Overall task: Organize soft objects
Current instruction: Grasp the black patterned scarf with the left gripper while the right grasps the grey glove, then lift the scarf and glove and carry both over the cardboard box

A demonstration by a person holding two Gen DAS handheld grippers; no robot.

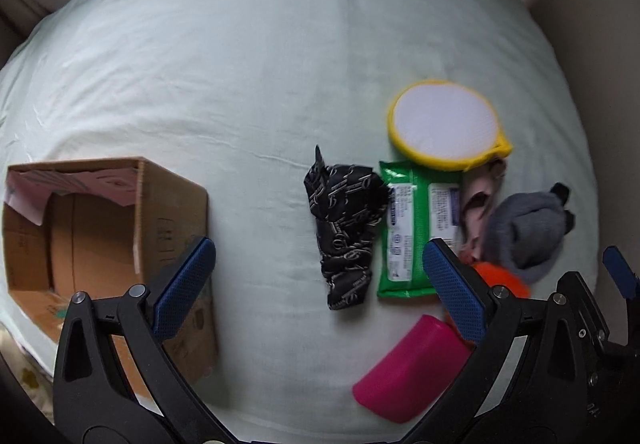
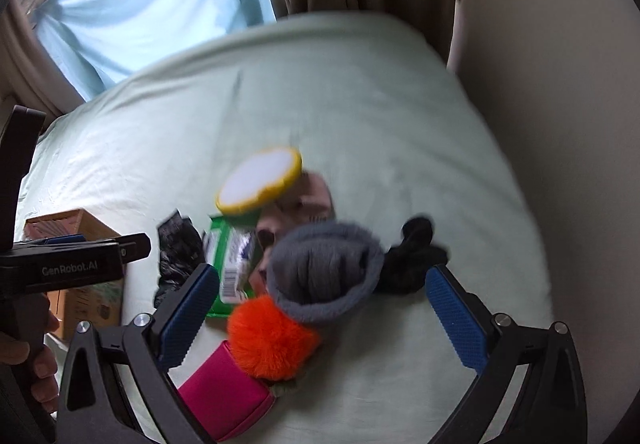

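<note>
Soft objects: a heap on the pale green bedsheet, right of centre in the left wrist view, well apart from the box.
Cardboard box: far left on the bed, top open, apparently empty; the likely place for the soft things.
Left gripper: jaws spread wide, nothing between them, hovering over bare sheet between box and heap.
Black patterned cloth: crumpled, leftmost of the heap, touching the green wipes pack.
Wipes label: white panels with a barcode and small print, too blurred to read.
Yellow-rimmed round pad: at the far end of the heap, its edge over the wipes pack.
Pink pouch: nearest the cameras, beside the orange pompom.
Grey knit hat: on top of the heap, black fabric just to its right.
Right gripper: jaws wide apart, empty, framing pompom and hat.
Step in hand, as I judge it: the first pick. Lower squarely, close on one item's bulk, not a loose fold, and lift clear of neighbours.
Readable writing: "GenRobot.AI" on the left gripper's side, seen in the right wrist view.
</note>
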